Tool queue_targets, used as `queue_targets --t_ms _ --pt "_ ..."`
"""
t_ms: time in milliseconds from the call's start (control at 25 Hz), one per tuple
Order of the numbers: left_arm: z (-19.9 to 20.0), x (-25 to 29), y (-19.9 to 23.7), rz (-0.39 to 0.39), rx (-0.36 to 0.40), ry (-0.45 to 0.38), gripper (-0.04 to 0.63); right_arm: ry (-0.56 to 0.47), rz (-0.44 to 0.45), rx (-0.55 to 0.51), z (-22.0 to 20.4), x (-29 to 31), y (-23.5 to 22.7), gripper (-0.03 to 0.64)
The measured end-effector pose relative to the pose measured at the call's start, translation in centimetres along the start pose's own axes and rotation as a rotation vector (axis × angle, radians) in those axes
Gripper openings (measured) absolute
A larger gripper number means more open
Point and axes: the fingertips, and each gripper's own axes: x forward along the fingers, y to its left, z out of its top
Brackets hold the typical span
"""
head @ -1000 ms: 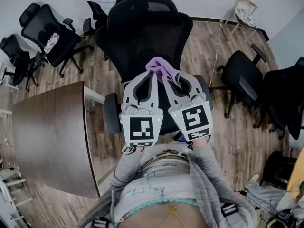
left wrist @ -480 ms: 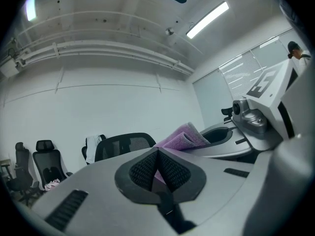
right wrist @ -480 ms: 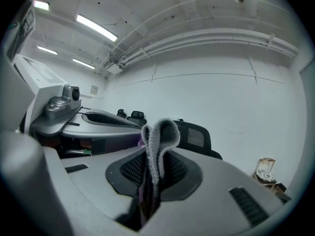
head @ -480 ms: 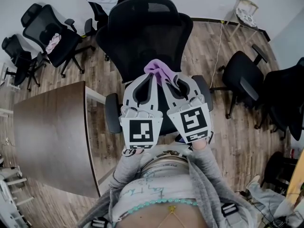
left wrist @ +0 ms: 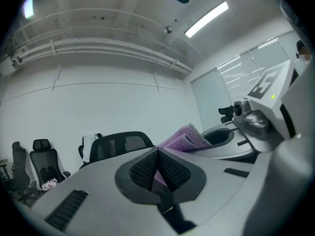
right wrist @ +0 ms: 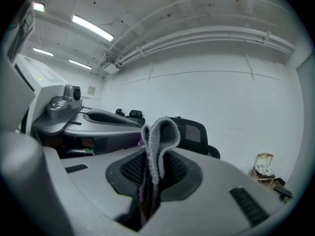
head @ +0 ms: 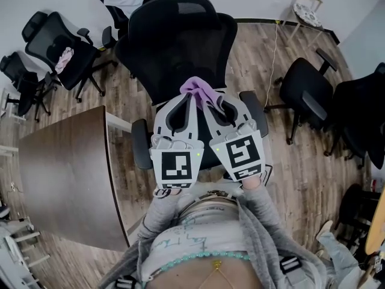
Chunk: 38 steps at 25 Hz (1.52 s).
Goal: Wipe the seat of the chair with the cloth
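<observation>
Though ringed by chairs [head: 174,47], wood floor [head: 246,65].

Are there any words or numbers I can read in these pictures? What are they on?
No text can be read.
Black-and-white squares on the left gripper and right gripper: marker patterns, not words or numbers.
Teal scribbles on the person's shirt: too blurred to read.

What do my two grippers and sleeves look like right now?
The left gripper and right gripper are pale grey, tapering two-jaw shells with black ribbed pads. Each carries a white cube with a black square marker and a small green light. The sleeves are grey.
</observation>
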Motion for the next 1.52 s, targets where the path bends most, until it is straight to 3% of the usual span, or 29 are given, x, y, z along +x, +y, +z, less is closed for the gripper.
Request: queue_targets --t_ms 600,1520 --pt "-0.4 1.2 -2.3 -0.041 -0.015 0.007 -0.002 0.015 -0.038 0.022 -1.0 -1.3 -1.7 0.051" --pt "-1.3 2.0 -0.8 -0.014 -0.029 0.018 -0.002 0.026 -0.003 0.011 -1.4 0.6 -1.5 0.051"
